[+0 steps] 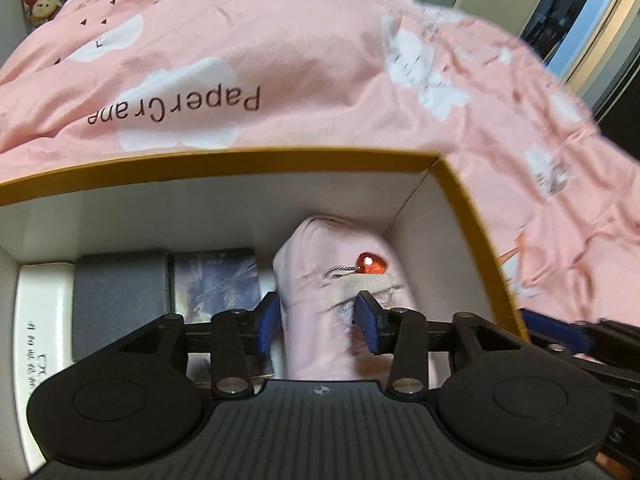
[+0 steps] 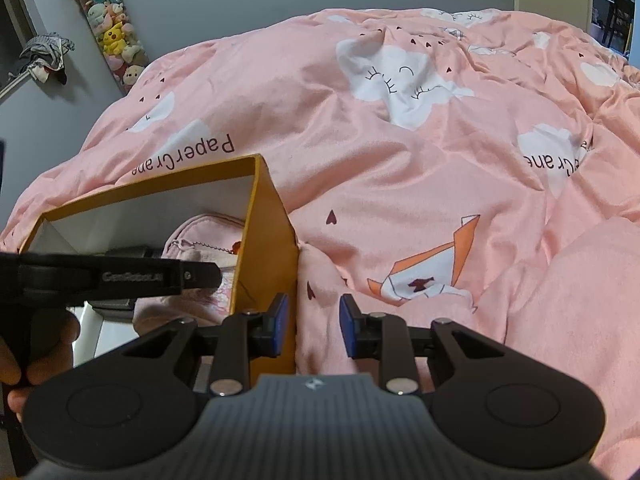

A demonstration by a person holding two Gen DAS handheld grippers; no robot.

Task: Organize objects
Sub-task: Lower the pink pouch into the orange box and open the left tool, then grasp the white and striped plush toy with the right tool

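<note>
The yellow box (image 1: 472, 216) sits on the pink quilt (image 2: 420, 168), and everything turns on what stands inside it. The pink pouch (image 1: 320, 280) lies in the box's right end, against the right wall, its long axis running away from the left gripper (image 1: 318, 316) toward the far wall. A red charm (image 1: 371, 263) on a short chain rests on top of it. To the pouch's left in the box sit a printed card box (image 1: 216, 276), a grey case (image 1: 120, 304) and a white box (image 1: 40, 320), side by side.

The left gripper is down in the box, its blue pads straddling the pouch's near end; the jaws stand parted, and I'd judge the pads loose on the fabric rather than pinching it, so the pouch looks set down, not carried. That hand is plainly the nearer one.

The right gripper (image 2: 312, 326) hangs outside the box at its right wall, jaws partly open with nothing between them, the left pad just beside the yellow wall, quilt beneath.

If the pouch needs nudging, the left hand has only to close along its narrow width.
</note>
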